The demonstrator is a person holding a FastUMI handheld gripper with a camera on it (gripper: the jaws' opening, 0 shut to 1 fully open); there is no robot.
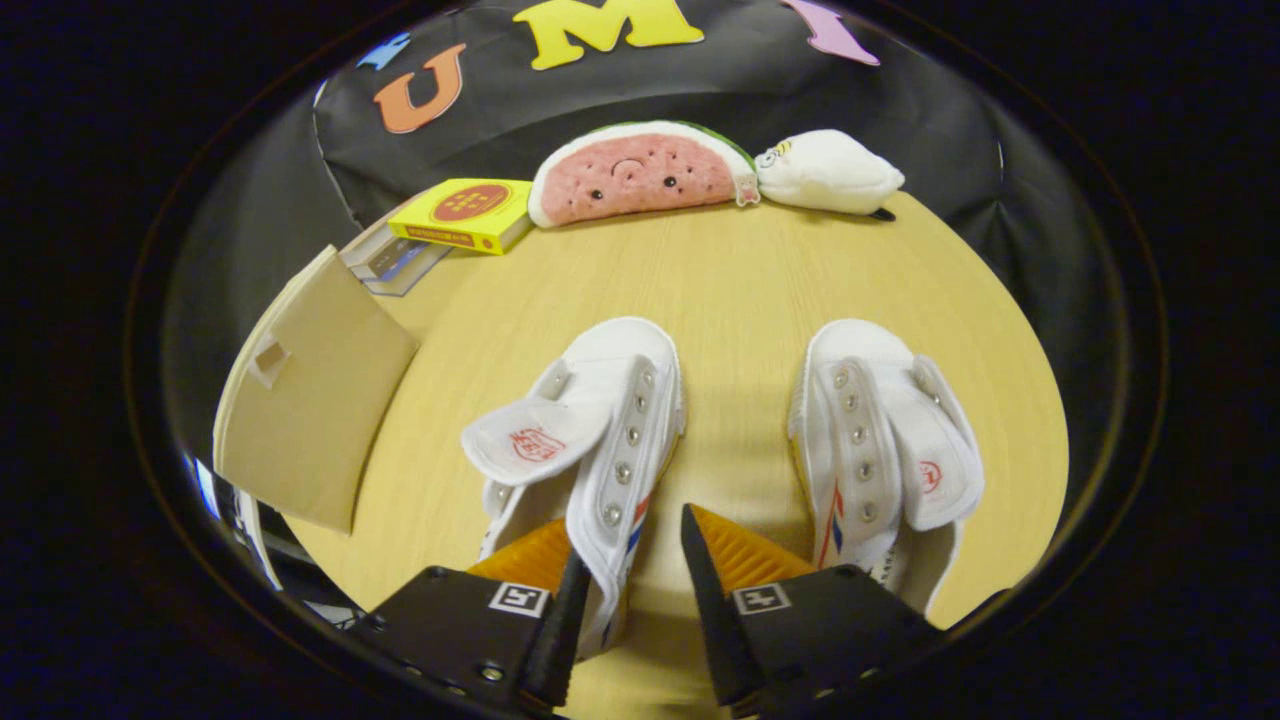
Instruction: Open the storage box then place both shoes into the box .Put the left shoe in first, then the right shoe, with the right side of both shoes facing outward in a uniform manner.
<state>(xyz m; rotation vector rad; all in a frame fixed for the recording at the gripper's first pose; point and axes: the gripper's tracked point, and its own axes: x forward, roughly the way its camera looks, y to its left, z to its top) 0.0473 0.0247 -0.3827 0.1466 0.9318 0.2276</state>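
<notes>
The gripper [632, 560] has its fingers partly spread with the left shoe's [590, 420] right side wall sitting between them, though I can't tell if they're actually pinching it yet. The right shoe [880, 440] sits beside it on the tabletop [720, 290], and the storage box [310, 400] with its lid up is off to the left.
</notes>
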